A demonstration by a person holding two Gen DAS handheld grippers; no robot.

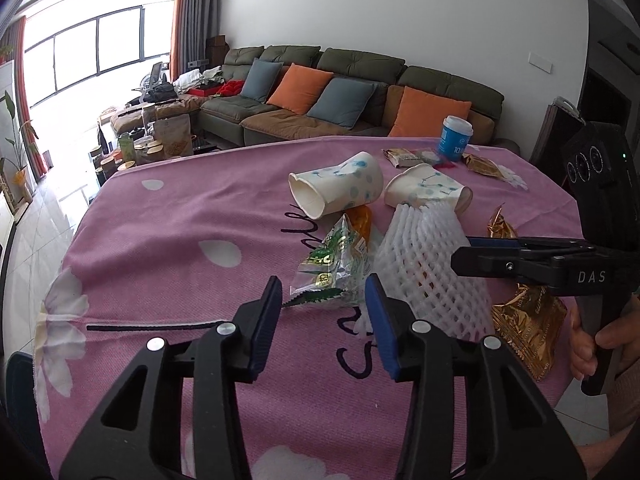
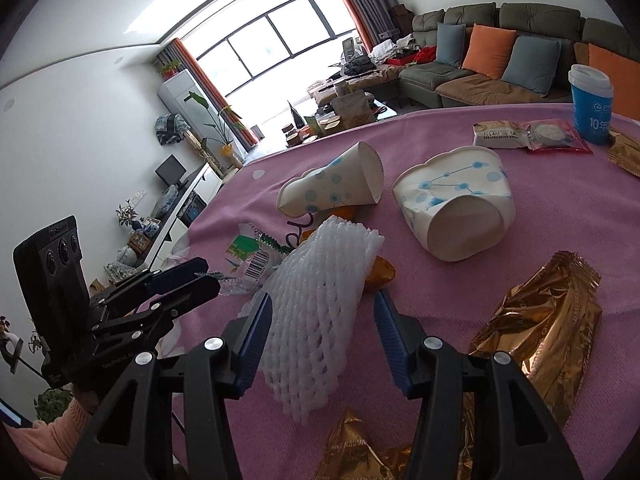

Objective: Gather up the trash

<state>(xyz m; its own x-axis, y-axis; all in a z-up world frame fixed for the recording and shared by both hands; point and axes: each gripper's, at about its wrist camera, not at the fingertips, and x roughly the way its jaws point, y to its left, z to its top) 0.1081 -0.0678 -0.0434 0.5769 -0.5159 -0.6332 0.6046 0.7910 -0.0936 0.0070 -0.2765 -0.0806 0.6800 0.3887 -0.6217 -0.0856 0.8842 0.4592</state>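
Observation:
A white foam fruit net (image 1: 432,272) (image 2: 320,304) lies on the pink tablecloth (image 1: 180,240). My right gripper (image 2: 322,308) is open with its fingers on either side of the net, not closed on it; it also shows from the side in the left wrist view (image 1: 460,258). My left gripper (image 1: 324,292) is open and empty, just short of a clear green-printed wrapper (image 1: 332,264) (image 2: 252,256). Two crushed paper cups (image 1: 336,190) (image 1: 428,192) lie on their sides behind. Gold foil wrappers (image 2: 548,328) (image 1: 528,328) lie at the right.
A blue cup with a white lid (image 1: 456,138) (image 2: 592,104) stands at the far edge beside more snack packets (image 2: 532,136). The table's left edge (image 1: 76,232) drops to the floor. A green sofa (image 1: 360,88) with cushions is behind.

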